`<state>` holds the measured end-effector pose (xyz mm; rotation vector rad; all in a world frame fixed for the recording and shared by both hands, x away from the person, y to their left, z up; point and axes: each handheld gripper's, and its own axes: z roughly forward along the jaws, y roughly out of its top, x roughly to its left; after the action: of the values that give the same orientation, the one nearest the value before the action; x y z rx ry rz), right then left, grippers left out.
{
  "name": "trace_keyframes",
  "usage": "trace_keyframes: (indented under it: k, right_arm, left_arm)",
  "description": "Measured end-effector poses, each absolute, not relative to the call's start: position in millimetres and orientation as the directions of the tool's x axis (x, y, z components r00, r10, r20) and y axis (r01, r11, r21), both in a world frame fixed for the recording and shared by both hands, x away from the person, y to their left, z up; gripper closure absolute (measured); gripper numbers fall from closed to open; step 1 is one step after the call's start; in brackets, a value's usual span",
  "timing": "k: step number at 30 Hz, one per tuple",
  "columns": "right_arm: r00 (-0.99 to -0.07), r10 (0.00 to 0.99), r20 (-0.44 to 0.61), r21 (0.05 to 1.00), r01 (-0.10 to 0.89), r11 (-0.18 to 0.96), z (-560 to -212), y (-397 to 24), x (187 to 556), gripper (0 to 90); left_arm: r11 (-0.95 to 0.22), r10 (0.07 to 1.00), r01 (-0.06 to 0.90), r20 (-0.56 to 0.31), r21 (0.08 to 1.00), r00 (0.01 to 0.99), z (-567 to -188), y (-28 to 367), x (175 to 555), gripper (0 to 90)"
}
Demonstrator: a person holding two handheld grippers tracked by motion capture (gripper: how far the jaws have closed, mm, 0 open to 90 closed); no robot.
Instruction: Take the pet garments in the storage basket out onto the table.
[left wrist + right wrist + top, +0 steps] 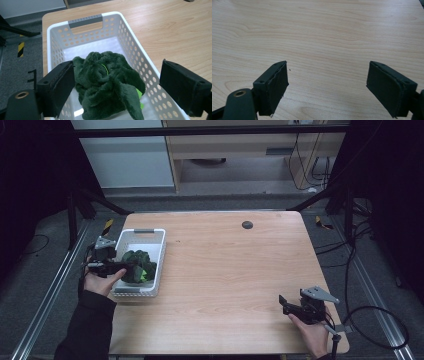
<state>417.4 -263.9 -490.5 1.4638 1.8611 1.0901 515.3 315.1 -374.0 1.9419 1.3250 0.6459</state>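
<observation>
Left gripper view looks along the left gripper point(117, 85), whose jaws stand wide apart with the dark green plush toy point(107, 85) between them; one pad lies against the plush, the other stands clear, so nothing is clamped. That toy sits inside the white perforated basket point(140, 57) near the table's left edge. Over by the near right corner the right gripper point(327, 87) hovers with jaws spread wide and empty above the light wooden table point(235, 265); grey floor and cables lie around it
</observation>
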Motion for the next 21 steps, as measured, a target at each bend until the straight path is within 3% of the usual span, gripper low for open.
trace_keyframes:
  k: [21]
  right_arm:
    - [-0.281, 0.957, 0.068, 0.836, 0.539, 0.098, -492, -263, 419, 16.8]
  left_arm:
    - [-0.289, 0.93, 0.657, 0.04, 0.696, 0.366, -387, 311, 538, 11.0]
